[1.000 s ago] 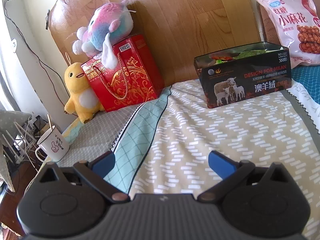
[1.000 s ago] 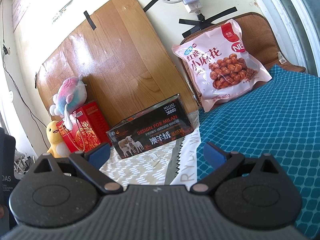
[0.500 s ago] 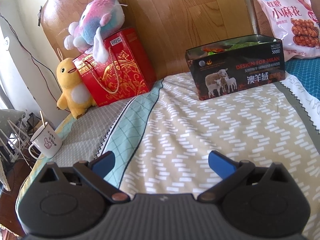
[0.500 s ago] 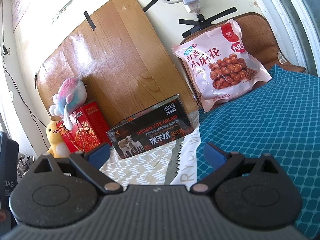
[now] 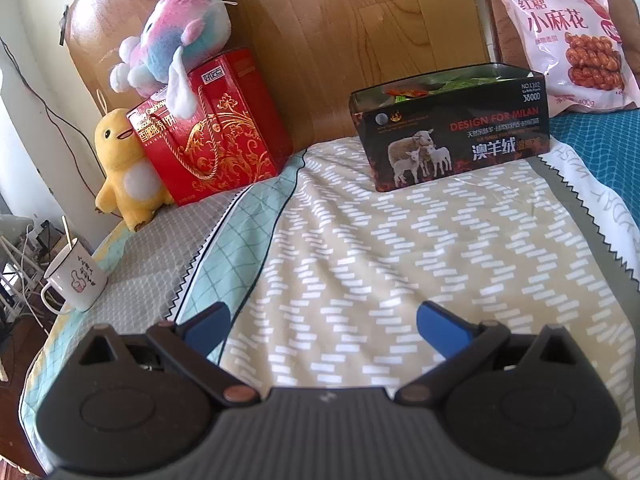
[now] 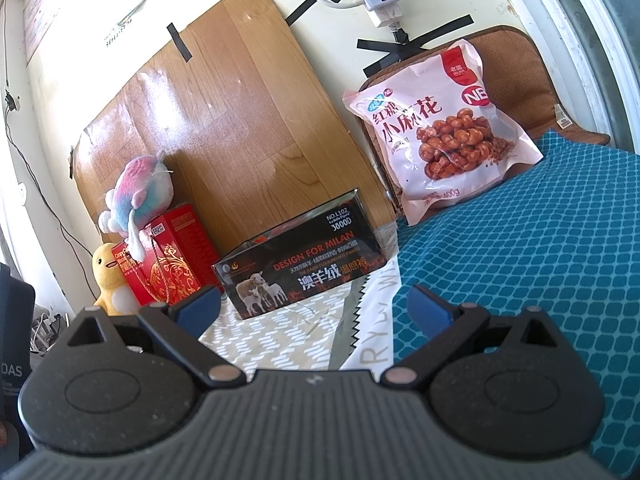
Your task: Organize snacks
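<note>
Nearest in each wrist view is the gripper itself. The left gripper (image 5: 322, 322) hangs over the patterned beige-and-white bedspread (image 5: 400, 264) with its blue-tipped fingers spread wide and nothing between them. The right gripper (image 6: 316, 306) is likewise spread wide and empty, poised where the bedspread meets the teal diamond-patterned cover (image 6: 520, 264).

To the left, at the bed's edge, stands a white enamel mug with a thumbs-up drawing (image 5: 76, 280). Farther back, against the wooden board, sit a yellow plush duck (image 5: 124, 172), a red gift box with gold ornament and cord handles (image 5: 216, 136), and a pink-and-blue plush toy (image 5: 176, 40) resting on top of that box.

Toward the middle stands the open black rectangular box printed with sheep (image 5: 452, 128), upright on the bedspread. Green and orange wrappers show over its rim, so some snacks appear to be inside already; how many cannot be told.

Farthest, leaning against a brown cushion (image 6: 508, 60), is the large pink bag of brown-sugar twists (image 6: 436, 128), well apart from both grippers and outside the black box.

No loose snacks lie on the visible bedding. My judgement is that the sorting is mostly done, with the pink bag the likely remaining item, though it looks large for the box.
</note>
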Demonstrator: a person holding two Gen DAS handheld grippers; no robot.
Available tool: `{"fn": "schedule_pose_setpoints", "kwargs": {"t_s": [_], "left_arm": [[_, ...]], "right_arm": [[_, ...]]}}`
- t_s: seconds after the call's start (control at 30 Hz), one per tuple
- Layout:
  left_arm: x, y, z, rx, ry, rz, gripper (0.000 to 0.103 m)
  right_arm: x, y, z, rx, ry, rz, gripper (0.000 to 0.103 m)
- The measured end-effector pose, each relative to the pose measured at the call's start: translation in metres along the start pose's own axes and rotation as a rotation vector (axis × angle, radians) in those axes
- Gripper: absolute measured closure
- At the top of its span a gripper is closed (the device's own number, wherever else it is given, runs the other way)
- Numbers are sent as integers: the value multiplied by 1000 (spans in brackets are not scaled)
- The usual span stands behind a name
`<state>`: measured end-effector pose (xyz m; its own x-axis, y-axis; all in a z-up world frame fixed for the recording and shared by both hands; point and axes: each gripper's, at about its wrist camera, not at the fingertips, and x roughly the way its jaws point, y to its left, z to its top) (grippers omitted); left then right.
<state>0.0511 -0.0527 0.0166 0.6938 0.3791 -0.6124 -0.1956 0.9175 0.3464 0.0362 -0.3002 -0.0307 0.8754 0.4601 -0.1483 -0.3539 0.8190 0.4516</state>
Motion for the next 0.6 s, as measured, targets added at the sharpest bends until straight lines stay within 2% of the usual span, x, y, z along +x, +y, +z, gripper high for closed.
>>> {"fn": "schedule_pose_setpoints", "kwargs": {"t_s": [0.6], "left_arm": [[-3,-4,-2,9,23,-53,0]], "right_arm": [[0,0,0,1,0,1,2]]}}
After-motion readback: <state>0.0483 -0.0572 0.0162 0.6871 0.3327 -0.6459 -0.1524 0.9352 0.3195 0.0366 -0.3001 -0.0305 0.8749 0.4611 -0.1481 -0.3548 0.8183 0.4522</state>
